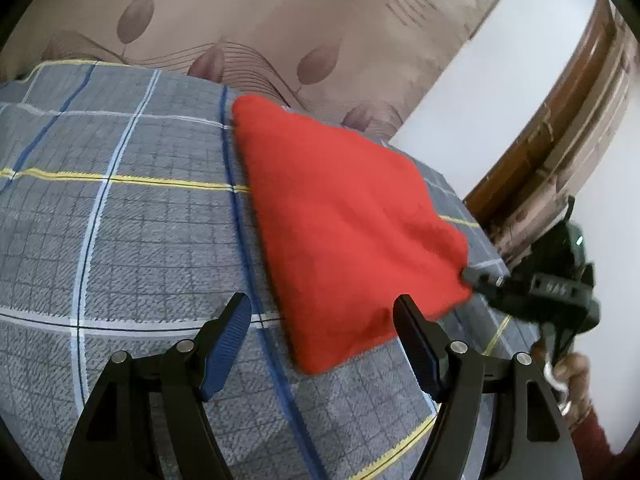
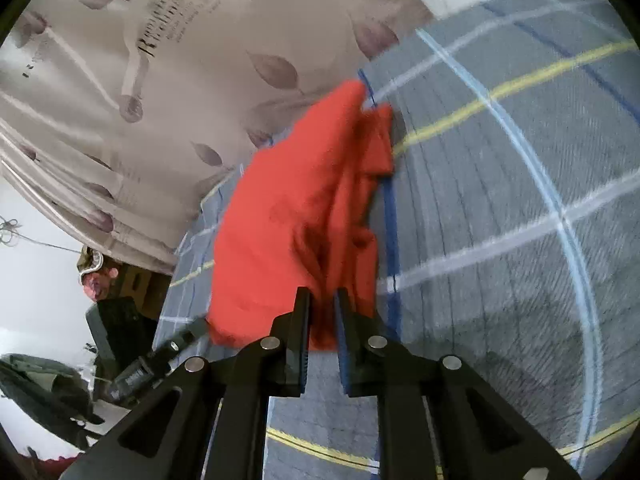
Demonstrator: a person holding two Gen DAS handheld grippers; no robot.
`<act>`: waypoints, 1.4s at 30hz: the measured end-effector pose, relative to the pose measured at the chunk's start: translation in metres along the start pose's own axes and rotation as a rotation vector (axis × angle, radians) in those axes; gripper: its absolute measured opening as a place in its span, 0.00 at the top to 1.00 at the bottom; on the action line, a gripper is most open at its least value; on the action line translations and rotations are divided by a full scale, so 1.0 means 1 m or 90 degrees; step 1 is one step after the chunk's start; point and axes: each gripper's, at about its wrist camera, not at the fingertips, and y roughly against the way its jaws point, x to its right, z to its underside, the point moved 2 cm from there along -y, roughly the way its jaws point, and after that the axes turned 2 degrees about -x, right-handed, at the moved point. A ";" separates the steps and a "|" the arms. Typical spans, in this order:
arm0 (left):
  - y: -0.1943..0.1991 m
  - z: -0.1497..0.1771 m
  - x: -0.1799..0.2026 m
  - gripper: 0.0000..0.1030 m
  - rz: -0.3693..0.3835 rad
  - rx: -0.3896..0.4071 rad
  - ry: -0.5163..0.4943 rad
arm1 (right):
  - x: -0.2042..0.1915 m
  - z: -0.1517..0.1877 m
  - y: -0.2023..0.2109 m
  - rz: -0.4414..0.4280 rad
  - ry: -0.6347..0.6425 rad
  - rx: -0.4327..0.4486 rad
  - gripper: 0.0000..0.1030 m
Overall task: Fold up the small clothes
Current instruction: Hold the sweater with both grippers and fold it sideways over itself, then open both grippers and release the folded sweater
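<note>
A red cloth (image 1: 344, 216) lies on the grey checked bed cover (image 1: 120, 220), stretched toward the right. My left gripper (image 1: 322, 312) is open and empty, its jaws wide apart just before the cloth's near edge. My right gripper (image 1: 476, 278) comes in from the right and pinches the cloth's right corner. In the right wrist view the right gripper (image 2: 322, 300) is shut on a bunched fold of the red cloth (image 2: 296, 216), which rises crumpled in front of the fingers. The left gripper (image 2: 176, 346) shows blurred at the lower left.
A beige curtain with leaf print (image 1: 260, 20) hangs behind the bed. A wooden door frame (image 1: 560, 128) and white wall stand to the right. Dark clutter (image 2: 108, 320) sits on the floor beside the bed edge.
</note>
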 end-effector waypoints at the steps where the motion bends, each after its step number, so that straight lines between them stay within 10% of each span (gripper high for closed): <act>1: -0.001 0.000 0.001 0.28 -0.001 -0.003 -0.004 | -0.006 -0.003 0.004 0.008 0.005 0.013 0.80; 4: -0.004 0.002 0.006 0.28 -0.001 -0.013 -0.017 | -0.026 -0.014 0.013 0.041 0.044 0.052 0.61; 12: -0.009 0.004 0.007 0.28 0.003 -0.031 -0.015 | -0.069 -0.046 -0.033 0.070 0.153 0.043 0.60; 16: -0.008 0.003 0.000 0.28 0.024 -0.032 0.006 | -0.053 -0.040 -0.078 0.297 0.258 -0.012 0.63; 42: -0.004 0.006 0.007 0.28 -0.012 -0.023 -0.008 | -0.121 -0.008 -0.005 0.432 0.343 0.175 0.43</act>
